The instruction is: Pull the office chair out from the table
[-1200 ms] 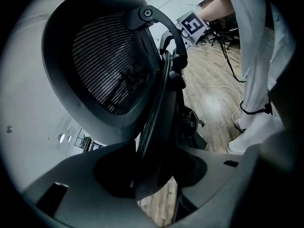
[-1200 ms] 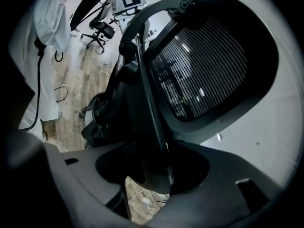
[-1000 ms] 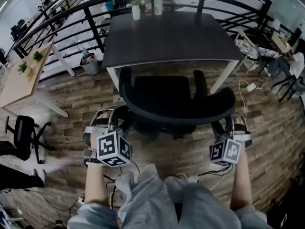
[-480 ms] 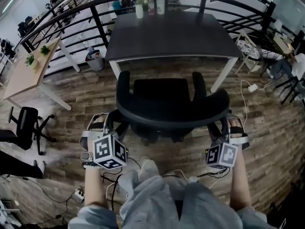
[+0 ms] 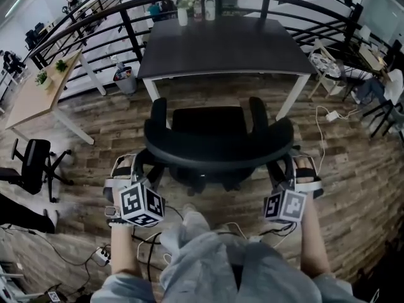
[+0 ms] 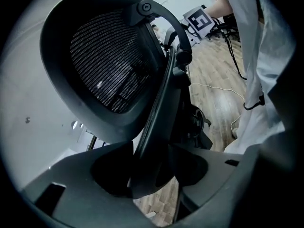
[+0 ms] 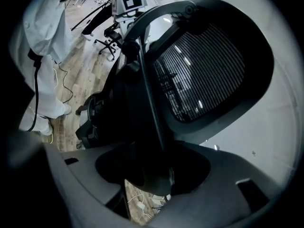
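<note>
The black office chair [image 5: 205, 124] stands on the wood floor just in front of the dark table [image 5: 221, 46], its curved backrest rim toward me. My left gripper [image 5: 149, 164] grips the backrest's left edge and my right gripper [image 5: 284, 164] its right edge. In the left gripper view the frame of the mesh backrest [image 6: 107, 65] runs down between the jaws of the left gripper [image 6: 149, 167], which are opening slightly. Seen from the right gripper view, the mesh backrest [image 7: 204, 70] has its edge clamped in the right gripper [image 7: 152, 167].
A vase and jars [image 5: 183, 11] sit at the table's far edge, with a black railing [image 5: 126, 24] behind. To the left are a wooden desk [image 5: 38, 100] and a small black chair [image 5: 31, 169]. Cables [image 5: 328, 115] and a power strip [image 5: 101, 255] lie on the floor. My legs [image 5: 208, 264] are right behind the chair.
The chair and both grippers have moved back toward me, away from the table. More floor now shows between the seat and the table's edge.
</note>
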